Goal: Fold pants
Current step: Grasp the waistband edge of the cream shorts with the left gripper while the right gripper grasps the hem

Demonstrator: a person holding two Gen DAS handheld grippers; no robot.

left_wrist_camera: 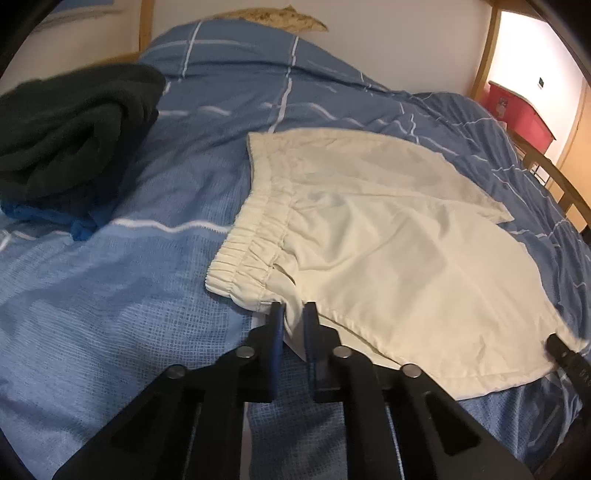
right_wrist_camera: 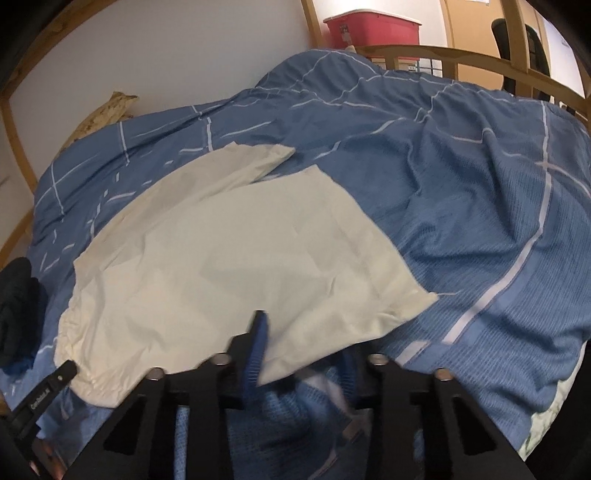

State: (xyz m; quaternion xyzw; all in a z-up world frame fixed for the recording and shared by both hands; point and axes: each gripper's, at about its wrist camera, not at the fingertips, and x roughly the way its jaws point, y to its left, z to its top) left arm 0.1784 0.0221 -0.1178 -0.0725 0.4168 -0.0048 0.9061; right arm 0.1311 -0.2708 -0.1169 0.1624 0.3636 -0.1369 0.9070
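Cream shorts lie flat on a blue duvet, elastic waistband to the left and legs to the right. My left gripper is shut on the near edge just below the waistband, with cloth pinched between its fingers. In the right wrist view the shorts spread ahead of my right gripper. Its left finger rests on top of the near leg hem. The other finger is blurred under the cloth, and a gap still shows between the two. The right gripper's tip also shows in the left view.
A stack of dark folded clothes sits on the duvet at the left. A wooden bed rail runs along the far side, with a red bin beyond it. The duvet is rumpled to the right of the shorts.
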